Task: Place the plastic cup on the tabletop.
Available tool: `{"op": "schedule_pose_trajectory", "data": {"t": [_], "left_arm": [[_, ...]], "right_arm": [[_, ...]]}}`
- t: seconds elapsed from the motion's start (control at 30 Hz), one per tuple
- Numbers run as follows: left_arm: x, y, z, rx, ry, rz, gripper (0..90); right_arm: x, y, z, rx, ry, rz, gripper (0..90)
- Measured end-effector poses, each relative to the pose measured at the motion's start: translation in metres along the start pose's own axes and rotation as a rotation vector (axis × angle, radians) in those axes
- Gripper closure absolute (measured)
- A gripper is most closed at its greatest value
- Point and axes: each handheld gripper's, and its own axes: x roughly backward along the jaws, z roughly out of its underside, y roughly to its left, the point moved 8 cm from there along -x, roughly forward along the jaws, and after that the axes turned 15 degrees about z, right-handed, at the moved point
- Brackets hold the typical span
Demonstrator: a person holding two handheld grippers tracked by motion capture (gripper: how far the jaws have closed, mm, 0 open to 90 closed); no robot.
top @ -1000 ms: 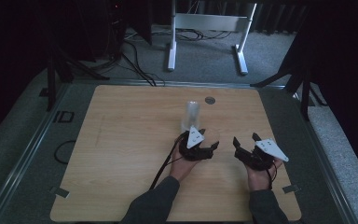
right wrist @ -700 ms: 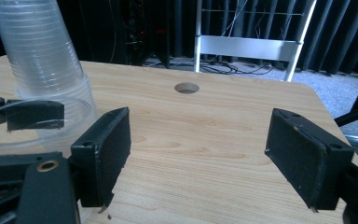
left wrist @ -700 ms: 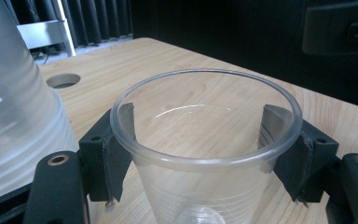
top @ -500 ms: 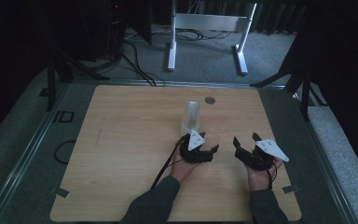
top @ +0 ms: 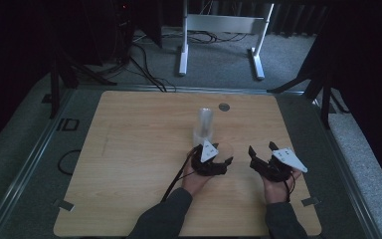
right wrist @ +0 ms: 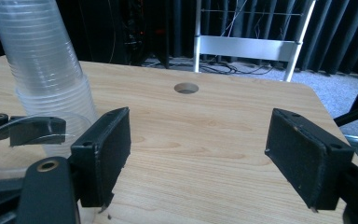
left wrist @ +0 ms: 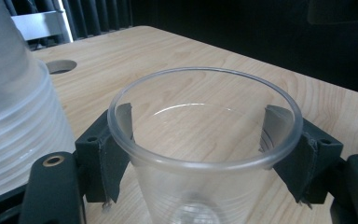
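Note:
A single clear plastic cup (left wrist: 200, 154) stands upright on the wooden table (top: 139, 149), and my left gripper (left wrist: 207, 144) is shut on it with one jaw against each side just under the rim. In the high view the left gripper (top: 223, 155) sits right of the table's middle. A tall stack of clear cups (top: 205, 124) rises just behind it, and the stack (left wrist: 14, 107) is close at the left of the held cup. My right gripper (top: 261, 148) rests to the right, open, and nothing lies between the right gripper (right wrist: 207, 149) jaws. The stack (right wrist: 46, 60) and the held cup (right wrist: 42, 135) lie to its left.
A round hole (top: 224, 106) is cut in the table near its far edge. A white metal stand (top: 219, 30) and cables (top: 149, 69) lie on the floor beyond the table. Dark frame legs stand at both far corners.
My left gripper has shifted slightly toward the near edge, away from the stack, with the single cup between its jaws. The right gripper has stayed put.

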Motion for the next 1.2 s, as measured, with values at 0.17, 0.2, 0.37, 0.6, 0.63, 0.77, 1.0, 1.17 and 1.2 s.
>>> {"op": "schedule_pose_trajectory", "data": {"t": [0.17,0.2,0.37,0.6,0.63,0.77,1.0,1.17,1.2], "left_arm": [[-0.001,-0.003,0.002,0.009,0.011,0.022,23.7],[-0.001,-0.003,0.003,0.009,0.018,0.024,23.2],[0.0,-0.002,0.006,0.031,0.031,0.019,17.9],[0.001,-0.003,0.01,0.044,0.05,0.03,14.4],[0.002,-0.003,0.01,0.047,0.049,0.035,14.4],[0.003,-0.005,0.014,0.054,0.074,0.04,12.3],[0.011,-0.006,0.017,0.069,0.065,0.057,11.2],[0.018,-0.006,0.019,0.077,0.058,0.061,11.1],[0.019,-0.006,0.019,0.078,0.057,0.061,11.1]], "right_arm": [[0.0,0.0,0.0,0.0,0.001,-0.001,21.9],[0.0,0.0,0.0,0.001,0.0,0.0,21.9],[0.0,0.0,0.0,0.002,0.001,0.0,21.9],[0.0,0.0,0.0,0.002,0.002,0.001,21.9],[0.0,0.001,0.0,0.002,0.002,0.0,21.9],[0.0,0.0,0.0,0.0,0.002,0.0,21.9],[0.0,0.001,0.001,0.001,0.003,-0.001,21.9],[0.0,0.001,0.001,0.002,0.003,0.0,21.8],[0.0,0.001,0.001,0.001,0.002,0.001,21.9]]}}
